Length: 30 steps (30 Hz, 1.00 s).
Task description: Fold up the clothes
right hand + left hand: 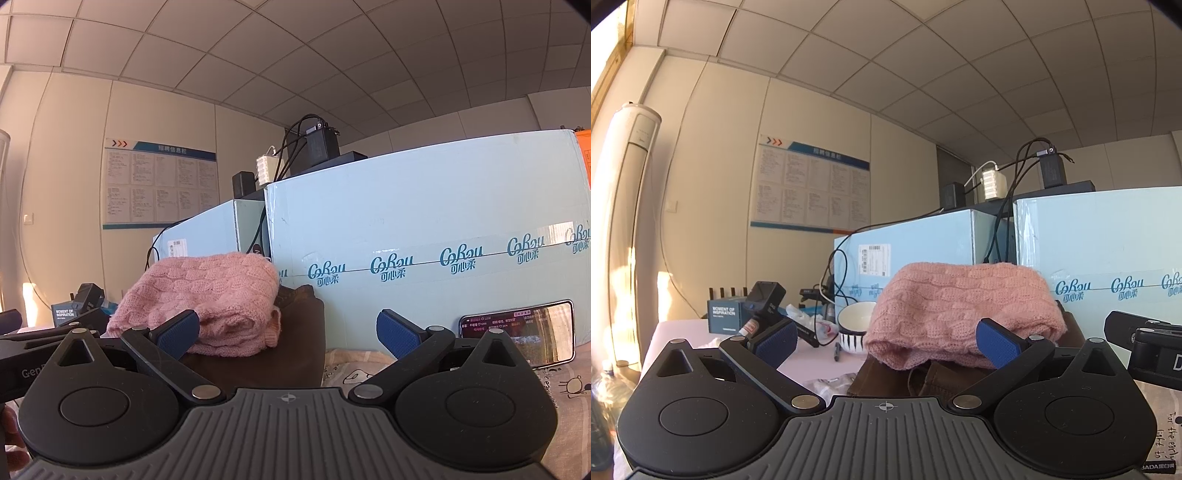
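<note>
Pink sweater (964, 314) sits folded on a brown garment (280, 354); left hand-held gripper (886, 341) and right hand-held gripper (288, 332) both spread wide, empty.

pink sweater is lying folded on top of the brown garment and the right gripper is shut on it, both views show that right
Not quite. The pink sweater does lie folded on the brown garment, but the right gripper is open, holding nothing. The right wrist view shows its jaws spread wide, with the sweater behind one blue pad only. The left gripper is open as well.

Boxes (424, 229) wall behind, bowl (854, 325) left, phone (517, 334) perhaps leaning right
</note>
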Each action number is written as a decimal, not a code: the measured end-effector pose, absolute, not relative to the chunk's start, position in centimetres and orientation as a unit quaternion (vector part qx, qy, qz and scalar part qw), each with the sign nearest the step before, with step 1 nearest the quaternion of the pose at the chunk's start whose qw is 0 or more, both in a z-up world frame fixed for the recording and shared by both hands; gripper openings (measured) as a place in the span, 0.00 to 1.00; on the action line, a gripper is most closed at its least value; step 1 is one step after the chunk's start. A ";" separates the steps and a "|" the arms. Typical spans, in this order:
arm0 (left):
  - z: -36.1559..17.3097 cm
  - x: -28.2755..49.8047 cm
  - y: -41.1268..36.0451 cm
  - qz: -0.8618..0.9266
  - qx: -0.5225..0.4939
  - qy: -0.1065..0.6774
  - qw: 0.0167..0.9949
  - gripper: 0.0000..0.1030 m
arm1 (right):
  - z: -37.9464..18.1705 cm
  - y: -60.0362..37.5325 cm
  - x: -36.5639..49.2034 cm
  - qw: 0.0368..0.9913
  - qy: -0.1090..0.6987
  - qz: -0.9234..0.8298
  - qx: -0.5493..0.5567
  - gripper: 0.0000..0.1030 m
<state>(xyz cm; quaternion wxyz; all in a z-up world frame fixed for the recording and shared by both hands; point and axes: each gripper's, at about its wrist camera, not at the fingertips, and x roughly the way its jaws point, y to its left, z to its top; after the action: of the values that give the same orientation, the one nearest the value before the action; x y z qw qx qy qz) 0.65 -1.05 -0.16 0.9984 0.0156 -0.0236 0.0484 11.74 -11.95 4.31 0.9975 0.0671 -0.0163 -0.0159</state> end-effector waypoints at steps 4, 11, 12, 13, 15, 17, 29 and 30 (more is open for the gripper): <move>-0.2 1.0 -1.0 0.041 0.013 -0.011 0.999 1.00 | 4.3 -11.9 11.8 0.998 -0.014 -0.018 0.066 1.00; -0.3 1.3 -1.1 0.044 0.014 0.003 0.999 1.00 | 4.3 -11.8 12.0 0.998 -0.008 -0.022 0.064 1.00; -0.3 1.3 -1.1 0.044 0.014 0.003 0.999 1.00 | 4.3 -11.8 12.0 0.998 -0.008 -0.023 0.064 1.00; -0.3 1.3 -1.1 0.044 0.014 0.003 0.999 1.00 | 4.3 -11.8 12.0 0.998 -0.008 -0.023 0.064 1.00; -0.3 1.4 -1.1 0.044 0.014 0.004 0.999 1.00 | 4.3 -11.8 12.0 0.998 -0.007 -0.023 0.064 1.00; -0.3 1.4 -1.1 0.045 0.014 0.005 0.999 1.00 | 4.3 -11.9 12.1 0.998 -0.006 -0.023 0.064 1.00; -0.3 1.2 -1.0 0.046 0.013 0.004 0.999 1.00 | 4.3 -11.9 12.2 0.998 -0.004 -0.023 0.065 1.00; -0.3 1.2 -1.0 0.045 0.013 0.004 0.999 1.00 | 4.3 -11.9 12.2 0.998 -0.004 -0.023 0.065 1.00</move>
<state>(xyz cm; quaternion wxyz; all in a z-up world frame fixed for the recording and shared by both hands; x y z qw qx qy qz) 1.25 -1.02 -0.31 0.9989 0.0128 0.0045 0.0455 12.24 -11.87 4.26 0.9976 0.0653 -0.0035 -0.0232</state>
